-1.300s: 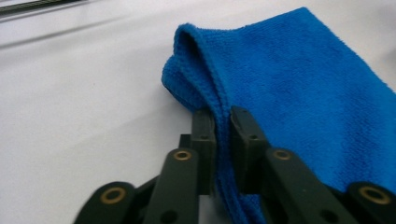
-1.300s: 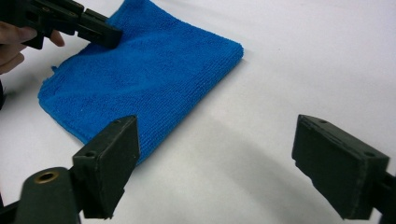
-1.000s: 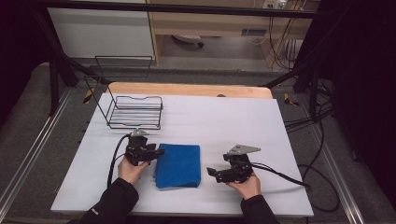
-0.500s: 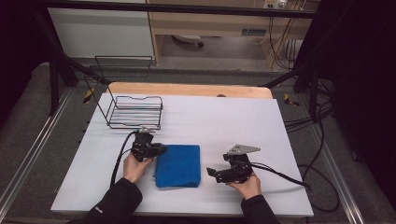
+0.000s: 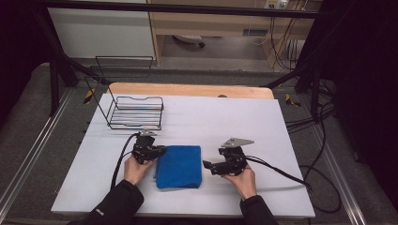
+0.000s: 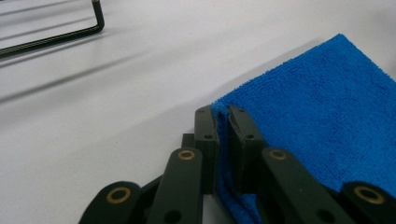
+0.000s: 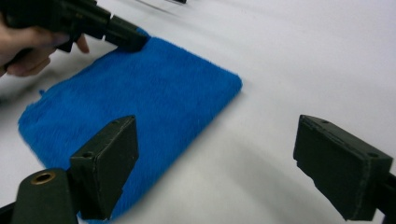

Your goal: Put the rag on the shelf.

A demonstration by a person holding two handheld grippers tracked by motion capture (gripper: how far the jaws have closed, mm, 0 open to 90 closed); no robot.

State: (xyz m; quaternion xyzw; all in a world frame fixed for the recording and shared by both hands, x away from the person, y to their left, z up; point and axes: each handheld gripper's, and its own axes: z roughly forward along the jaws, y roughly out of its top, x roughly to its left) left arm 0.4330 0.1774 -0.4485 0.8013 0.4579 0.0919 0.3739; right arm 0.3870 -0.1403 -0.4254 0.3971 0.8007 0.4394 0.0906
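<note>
A folded blue cloth [image 5: 179, 166] lies flat on the white table [image 5: 234, 117], near the front. My left gripper [image 5: 158, 151] is at the cloth's far left corner. In the left gripper view its jaws have just been closing and now pinch the edge of the cloth [image 6: 317, 107] between the pads of the left gripper [image 6: 222, 114]. My right gripper [image 5: 207, 165] rests to the right of the cloth and points at it. The right gripper [image 7: 217, 140] stands wide open, its jaws narrowing slightly, with only table between them; the cloth [image 7: 140, 88] lies beyond its left jaw.
A black wire basket [image 5: 136, 112] stands at the back left of the table. A wooden board [image 5: 187, 90] runs along the far edge. Cables [image 5: 277, 168] trail from both grippers, and dark frame rails flank the table.
The left gripper's jaws have closed onto the cloth's corner, and the hand edged slightly toward the cloth. The right hand has stayed put.
</note>
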